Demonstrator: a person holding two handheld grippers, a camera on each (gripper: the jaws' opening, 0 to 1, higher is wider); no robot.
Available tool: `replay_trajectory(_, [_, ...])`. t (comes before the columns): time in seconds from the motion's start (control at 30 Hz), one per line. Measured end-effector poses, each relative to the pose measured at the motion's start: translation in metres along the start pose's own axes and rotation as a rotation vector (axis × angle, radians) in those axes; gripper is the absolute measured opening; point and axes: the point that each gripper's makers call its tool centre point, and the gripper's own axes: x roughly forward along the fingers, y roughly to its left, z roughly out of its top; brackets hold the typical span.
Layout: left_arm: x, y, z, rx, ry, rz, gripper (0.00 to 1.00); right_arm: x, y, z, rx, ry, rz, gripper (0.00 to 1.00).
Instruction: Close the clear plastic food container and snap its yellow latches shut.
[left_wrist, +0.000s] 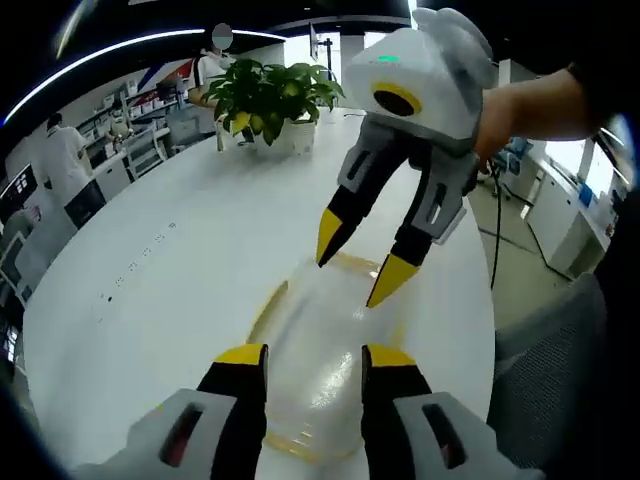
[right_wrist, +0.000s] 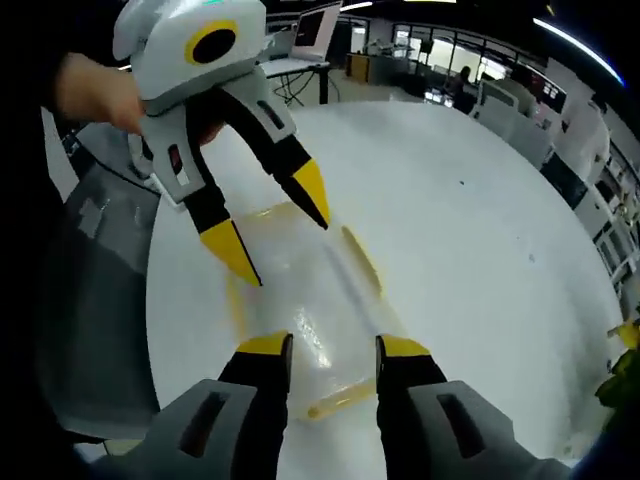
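Since the clear container (left_wrist: 315, 370) looks light, slick: press yellow latches (right_wrist: 362, 258); both grippers' fingers (left_wrist: 385, 280) spread, empty.

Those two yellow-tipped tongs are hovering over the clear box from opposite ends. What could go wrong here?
The box is clear and glossy on a white table, so a latch could be misjudged. Both tongs, left and right, are open and face each other closely; they might collide. Pressing one end might make the box slide.
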Motion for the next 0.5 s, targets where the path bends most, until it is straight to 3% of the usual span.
replay_trajectory(0.33, [0.003,-0.005,0.002,0.038,0.009,-0.021,0.32,0.011,0.007,0.017,-0.071,-0.027,0.052,0.31])
replay_trajectory(0.5, [0.007,-0.006,-0.005,0.062,0.035,-0.028,0.32,0.019,0.003,0.015,-0.094,0.008,0.042,0.29])
